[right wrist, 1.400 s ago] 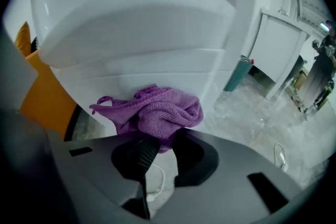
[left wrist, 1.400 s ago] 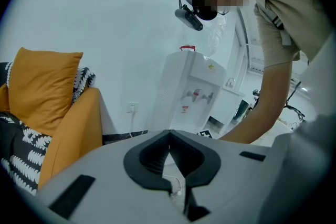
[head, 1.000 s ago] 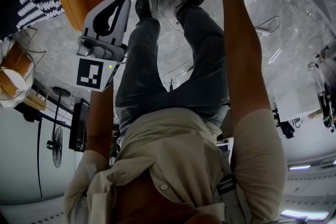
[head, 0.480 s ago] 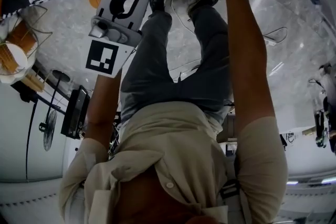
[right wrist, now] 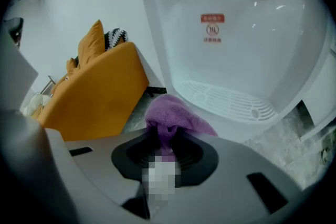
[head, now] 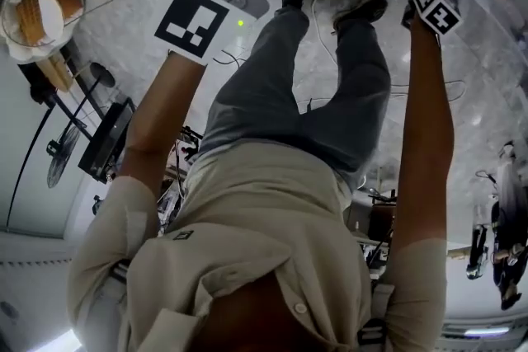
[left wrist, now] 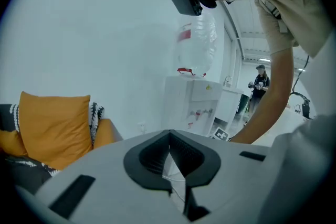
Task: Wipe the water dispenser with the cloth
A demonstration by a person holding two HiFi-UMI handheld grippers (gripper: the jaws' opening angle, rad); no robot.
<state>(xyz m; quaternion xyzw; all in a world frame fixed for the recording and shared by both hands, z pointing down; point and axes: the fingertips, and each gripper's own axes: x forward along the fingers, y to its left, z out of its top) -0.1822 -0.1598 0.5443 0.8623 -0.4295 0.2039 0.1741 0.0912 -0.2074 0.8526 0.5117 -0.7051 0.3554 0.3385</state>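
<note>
Beside an orange sofa, the right gripper pinches the purple cloth near the water dispenser, the left gripper closed and empty; pressing and rubbing probably comes next.

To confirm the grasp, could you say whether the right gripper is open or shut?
Shut: right gripper pinches the purple cloth between its fingers.
</note>
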